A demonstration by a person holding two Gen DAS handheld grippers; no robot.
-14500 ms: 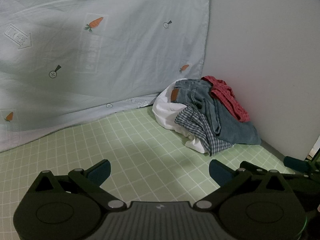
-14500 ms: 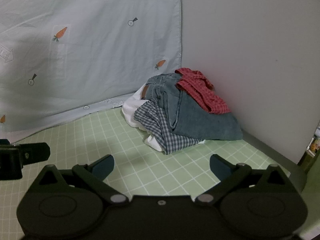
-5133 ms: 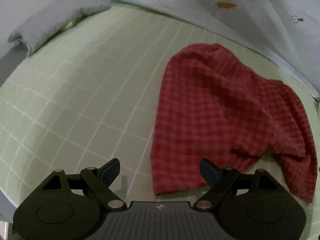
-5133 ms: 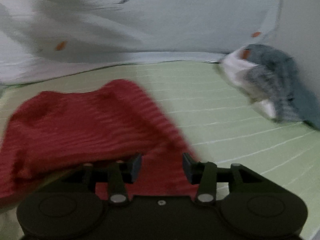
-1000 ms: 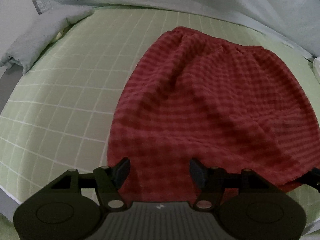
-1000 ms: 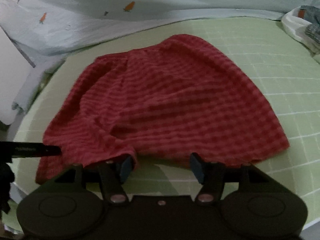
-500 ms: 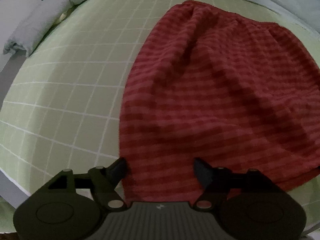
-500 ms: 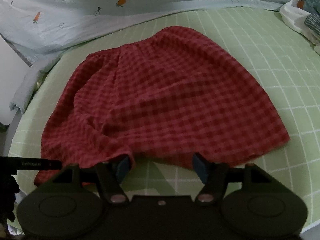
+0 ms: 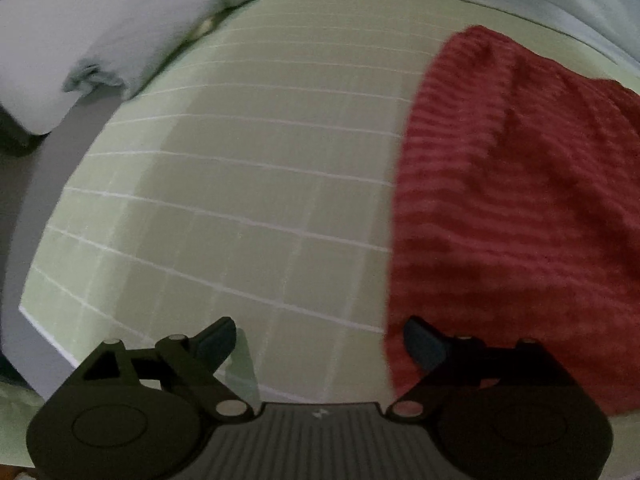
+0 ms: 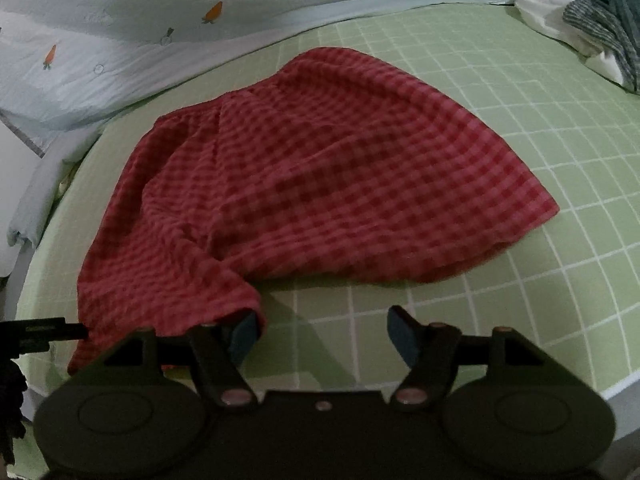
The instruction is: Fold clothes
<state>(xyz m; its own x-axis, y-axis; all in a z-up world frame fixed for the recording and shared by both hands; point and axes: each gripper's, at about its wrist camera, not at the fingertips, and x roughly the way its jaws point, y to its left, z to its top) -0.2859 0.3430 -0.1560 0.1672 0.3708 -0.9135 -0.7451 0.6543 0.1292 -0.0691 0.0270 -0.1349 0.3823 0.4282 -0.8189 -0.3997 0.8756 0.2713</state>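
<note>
A pale green checked sheet [image 10: 500, 92] covered the bed, with a light blue carrot-print quilt [image 10: 132, 28] along its far edge. A red gingham garment [image 10: 320, 176] lay spread mid-bed; a clothes pile [image 10: 592, 20] sat far right. The left gripper [image 9: 318, 344] was opening over bare sheet. The right gripper [image 10: 322, 334] stood spread, nothing pinched.

Dim, flat room light, colours muted. Left wrist view smeared by motion blur: red checked cloth [image 9: 520, 208] reads as streaks. Right wrist view sharper; soft shadow under cloth hem on green grid mat [image 10: 540, 128]. Fisheye bends grid lines; corners black.
</note>
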